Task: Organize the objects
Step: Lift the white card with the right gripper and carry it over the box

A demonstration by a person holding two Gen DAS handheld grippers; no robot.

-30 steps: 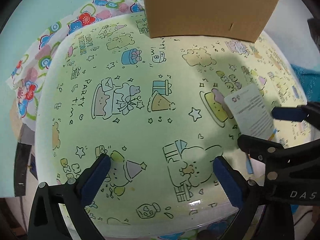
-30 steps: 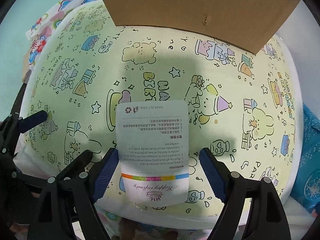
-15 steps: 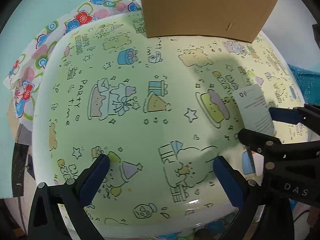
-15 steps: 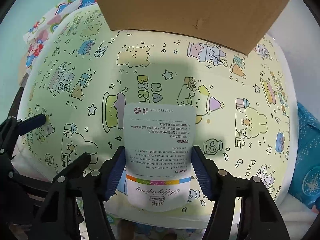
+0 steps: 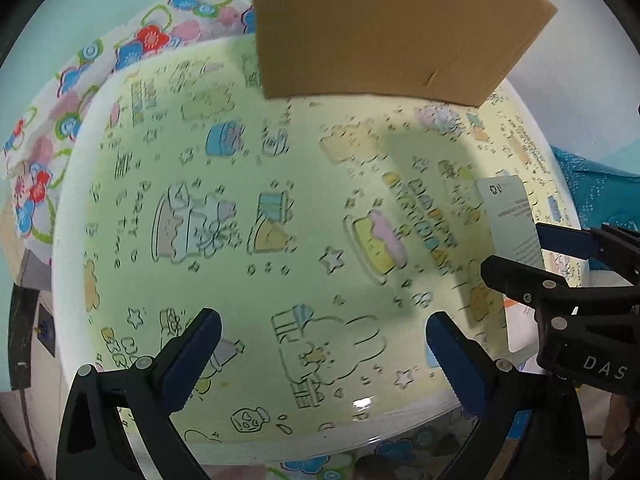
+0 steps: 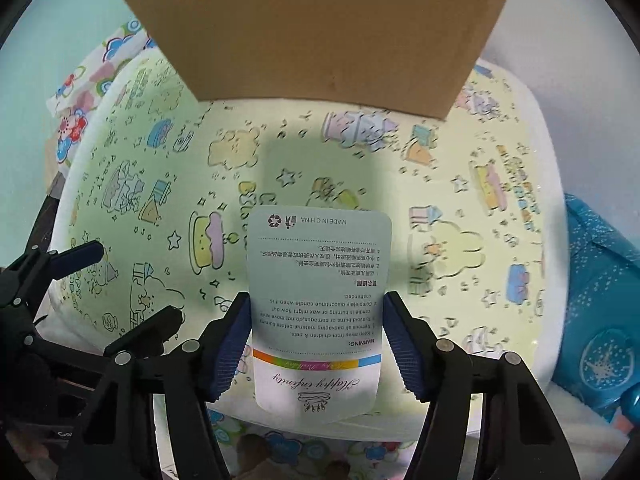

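A white candle packet (image 6: 318,308) with printed warning text and a rainbow stripe is held between the blue pads of my right gripper (image 6: 316,344), lifted above the table. It also shows in the left wrist view (image 5: 512,224), at the right edge, with the right gripper (image 5: 560,276) around it. My left gripper (image 5: 320,344) is open and empty, over the yellow-green party-print tablecloth (image 5: 280,200). A brown cardboard box (image 6: 320,28) stands at the back of the table; in the left wrist view the box (image 5: 384,28) is at top centre.
A flower-print cloth (image 5: 80,92) lies off the table's back left edge. A blue patterned bag (image 6: 600,308) sits at the right beyond the table edge. The teal wall (image 6: 48,40) is behind.
My right gripper closed its jaws onto the candle packet and raised it off the tablecloth, moving toward the box. My left gripper stayed open and shifted slightly.
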